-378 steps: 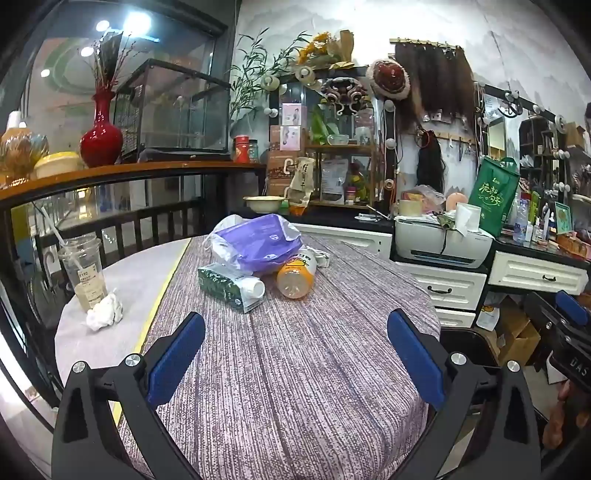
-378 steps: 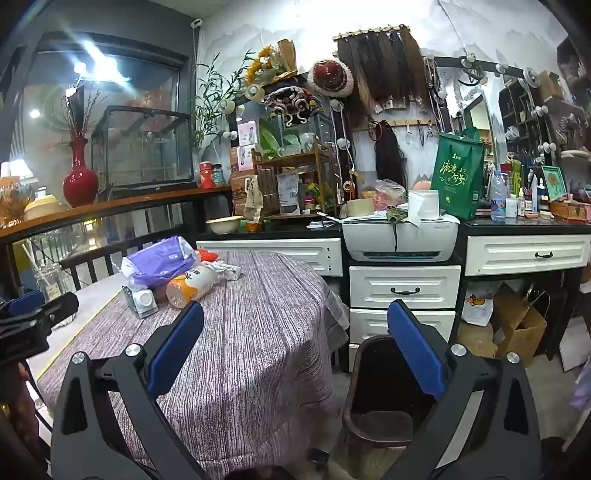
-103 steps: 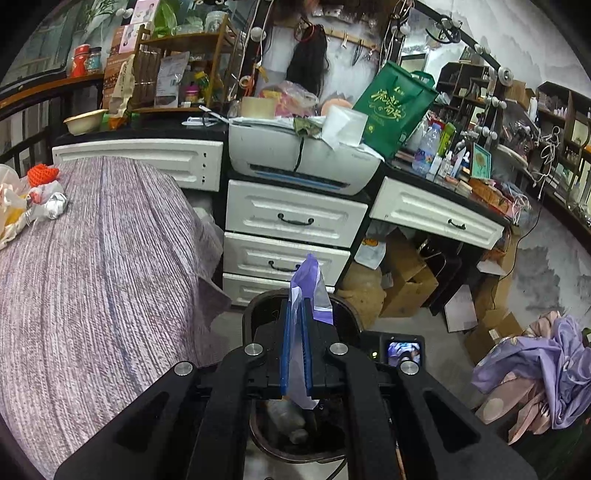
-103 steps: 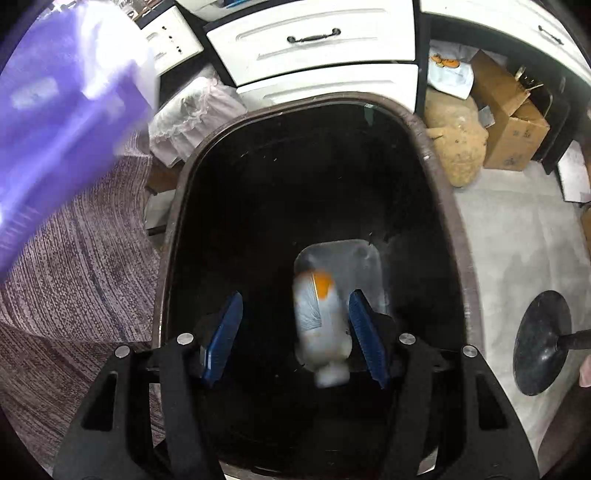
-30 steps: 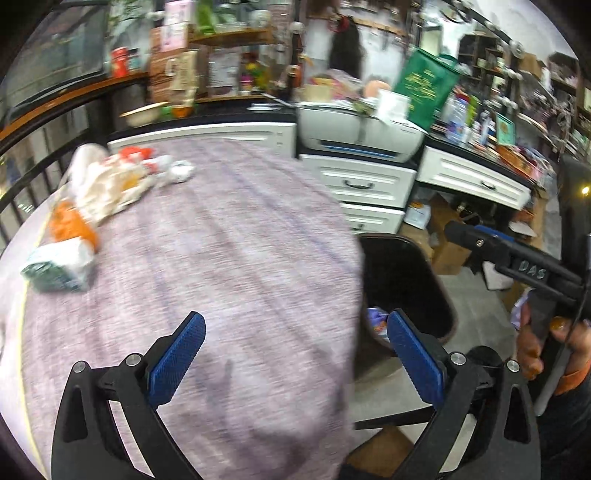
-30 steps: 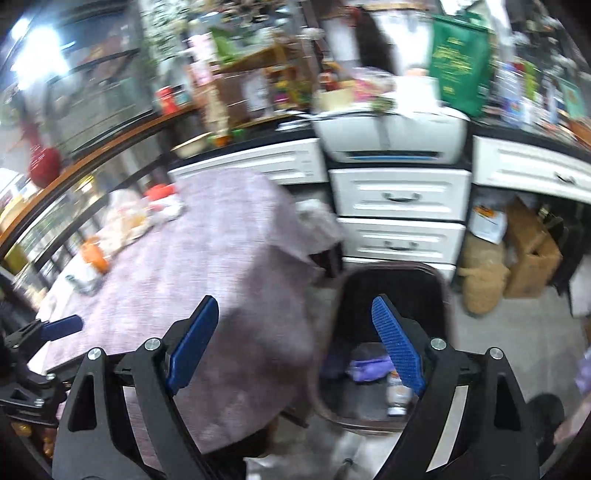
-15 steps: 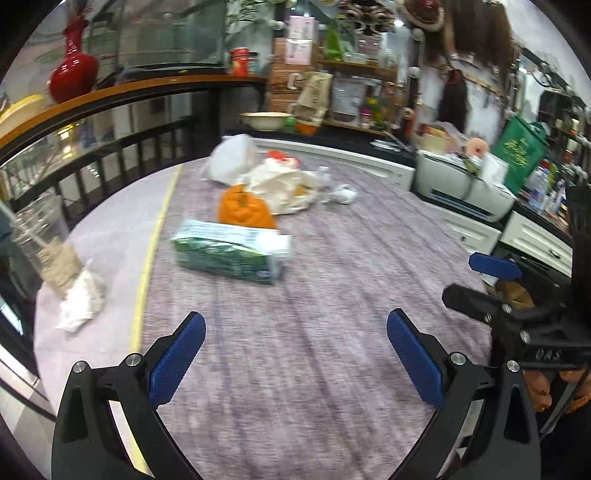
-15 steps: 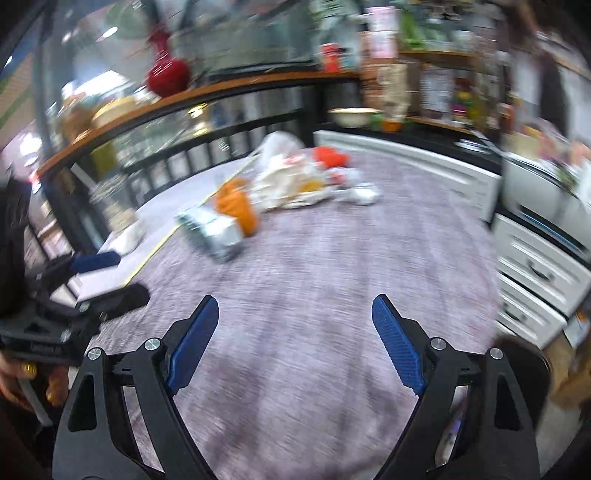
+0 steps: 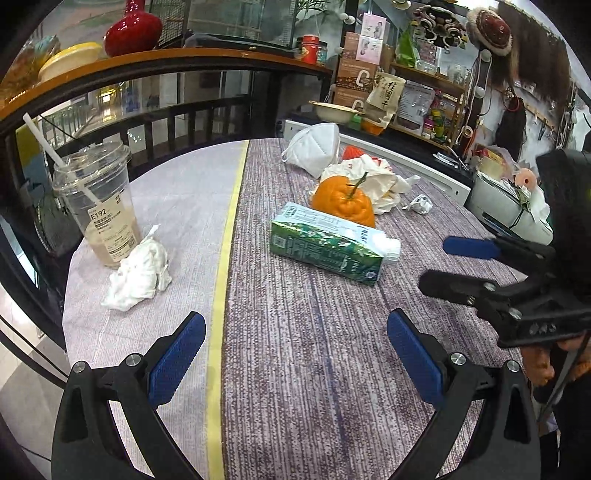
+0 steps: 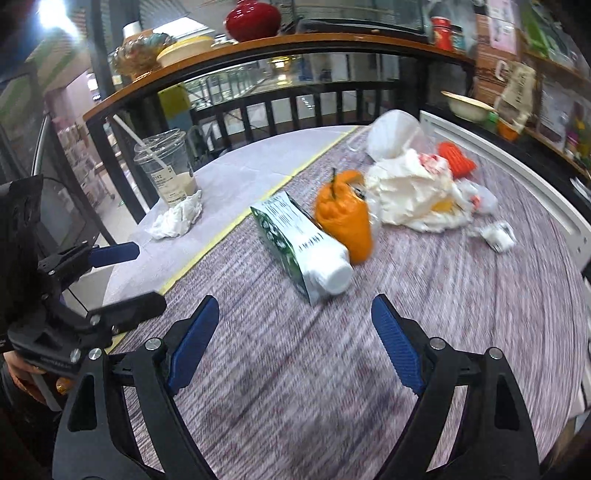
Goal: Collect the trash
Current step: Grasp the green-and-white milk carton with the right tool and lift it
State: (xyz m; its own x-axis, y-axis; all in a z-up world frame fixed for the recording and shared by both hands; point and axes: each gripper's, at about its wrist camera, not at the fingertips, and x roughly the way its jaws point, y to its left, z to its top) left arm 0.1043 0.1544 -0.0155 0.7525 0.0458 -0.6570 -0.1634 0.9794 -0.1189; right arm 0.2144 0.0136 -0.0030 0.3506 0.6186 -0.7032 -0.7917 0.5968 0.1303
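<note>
A green and white carton [image 9: 328, 247] lies on its side on the round table [image 9: 295, 369], against an orange fruit [image 9: 343, 201]. Behind them lie crumpled white wrapping [image 9: 373, 177] and a white face mask [image 9: 314, 147]. A crumpled tissue [image 9: 140, 273] lies by a plastic cup with a straw [image 9: 98, 206] at the left. My left gripper [image 9: 295, 354] is open and empty, short of the carton. My right gripper [image 10: 295, 339] is open and empty, just short of the carton's cap end [image 10: 332, 275]; it also shows in the left wrist view [image 9: 454, 266].
A dark railing with a wooden ledge [image 9: 166, 62] holding a red vase [image 9: 131, 31] runs behind the table. White drawers and cluttered shelves [image 9: 417, 96] stand at the back right. A small paper scrap [image 9: 421, 203] lies beyond the wrapping.
Both grippers have swung from the bin beside the table back over the table, and now sit closer to the carton and orange. Both stay open and empty.
</note>
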